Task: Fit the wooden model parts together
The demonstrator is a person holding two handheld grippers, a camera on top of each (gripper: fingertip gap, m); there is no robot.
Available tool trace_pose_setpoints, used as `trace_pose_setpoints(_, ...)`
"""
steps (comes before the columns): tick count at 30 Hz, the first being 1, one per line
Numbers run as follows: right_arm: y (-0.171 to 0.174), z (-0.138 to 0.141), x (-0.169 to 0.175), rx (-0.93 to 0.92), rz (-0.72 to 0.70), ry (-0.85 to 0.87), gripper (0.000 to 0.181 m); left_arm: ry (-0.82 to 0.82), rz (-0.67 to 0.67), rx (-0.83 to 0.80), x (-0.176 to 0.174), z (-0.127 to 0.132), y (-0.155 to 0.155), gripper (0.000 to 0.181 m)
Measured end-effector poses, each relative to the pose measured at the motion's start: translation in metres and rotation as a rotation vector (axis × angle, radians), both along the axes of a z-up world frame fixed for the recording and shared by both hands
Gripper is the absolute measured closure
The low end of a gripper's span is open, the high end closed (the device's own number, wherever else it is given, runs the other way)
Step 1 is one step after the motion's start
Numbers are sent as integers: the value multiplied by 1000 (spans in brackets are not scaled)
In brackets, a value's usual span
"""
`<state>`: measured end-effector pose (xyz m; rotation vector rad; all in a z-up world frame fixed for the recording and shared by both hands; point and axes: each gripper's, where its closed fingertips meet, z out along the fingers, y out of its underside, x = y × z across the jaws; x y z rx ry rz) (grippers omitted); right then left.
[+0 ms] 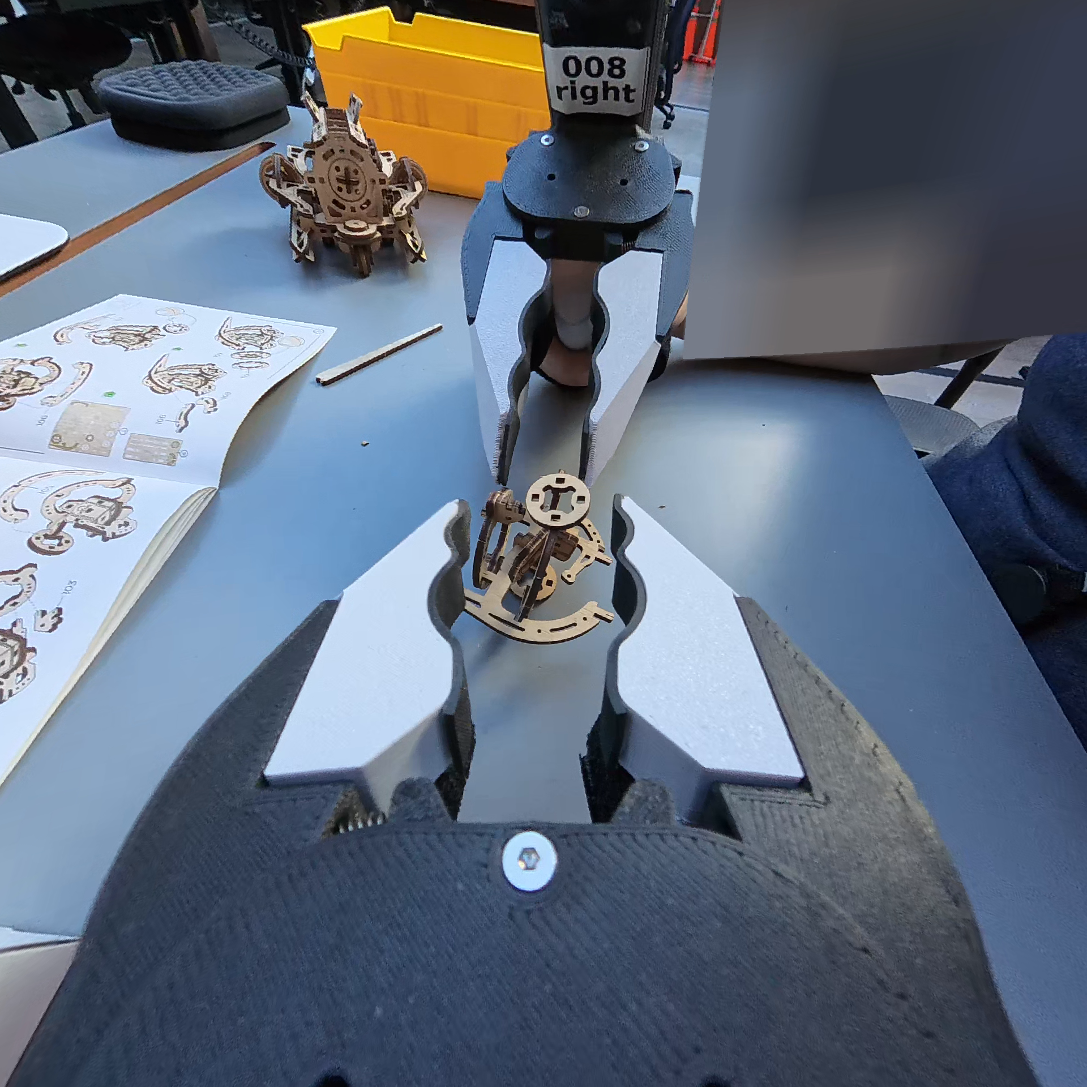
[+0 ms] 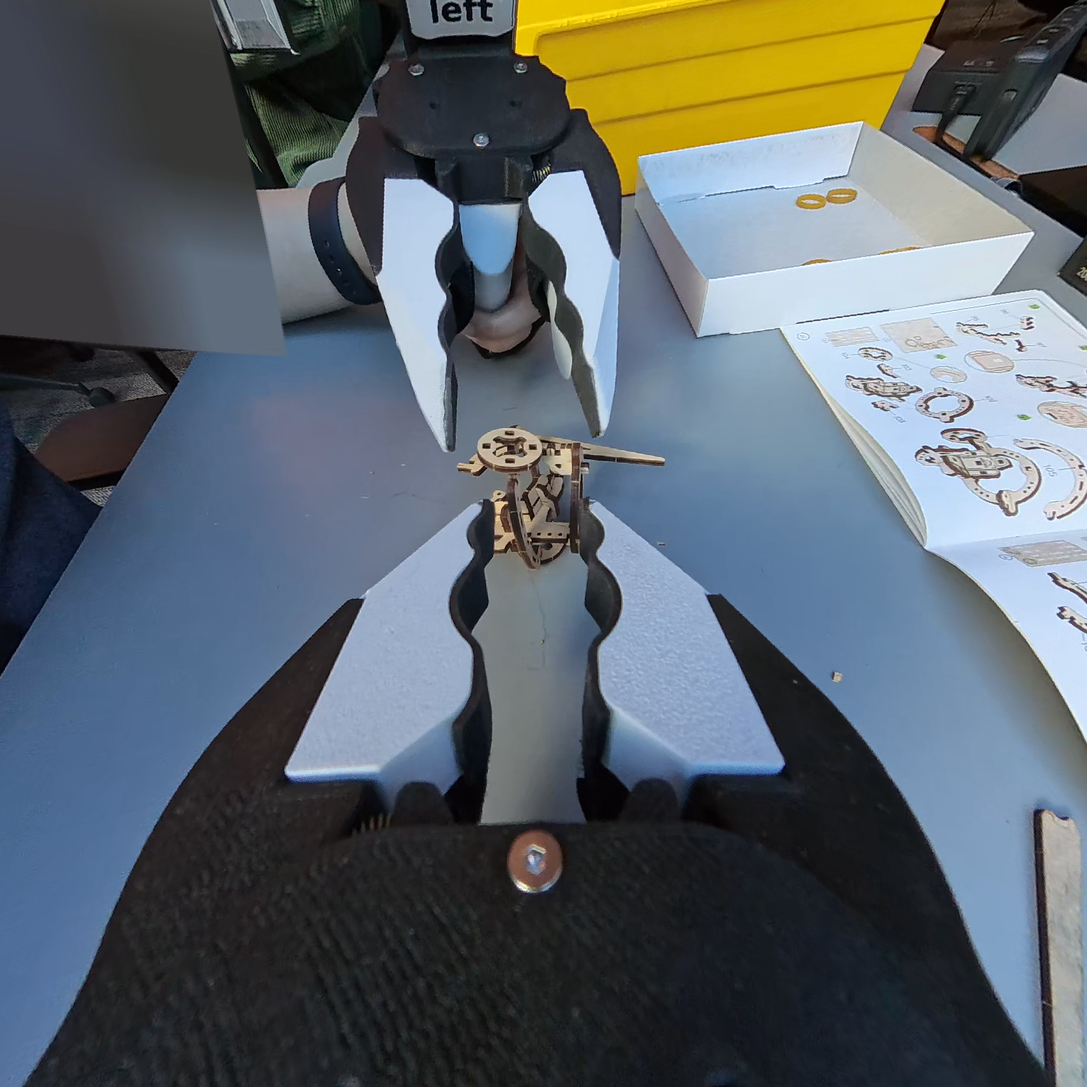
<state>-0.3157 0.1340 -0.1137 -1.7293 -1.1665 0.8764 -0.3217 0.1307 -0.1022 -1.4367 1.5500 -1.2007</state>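
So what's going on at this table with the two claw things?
A person is holding two hand-held grippers that face each other over a small wooden sub-assembly standing on the grey table. The right gripper has its fingers around the piece's sides, apparently gripping it. The left gripper is open, with the piece between its fingertips and not clamped. A larger finished wooden model stands farther back, and an open instruction booklet lies beside the work.

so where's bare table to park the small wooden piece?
Free: grey table right of the small wooden piece, toward the edge, and between booklet and left claw. Crowded: between both claws, right claw opposite.
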Motion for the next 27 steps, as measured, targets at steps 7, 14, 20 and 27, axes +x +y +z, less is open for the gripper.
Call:
trace_pose_setpoints(7,0,1,-1,1,8,5,154,29,2,2,2,-5,0,132)
trace_pose_setpoints(14,0,1,-1,4,8,4,154,30,-7,0,2,-5,-1,138)
trace_pose_setpoints(20,1,2,0,11,3,4,154,2,-4,12,1,0,0,139)
trace_pose_setpoints(27,2,0,-2,5,7,1,154,15,-18,25,-3,-2,2,138)
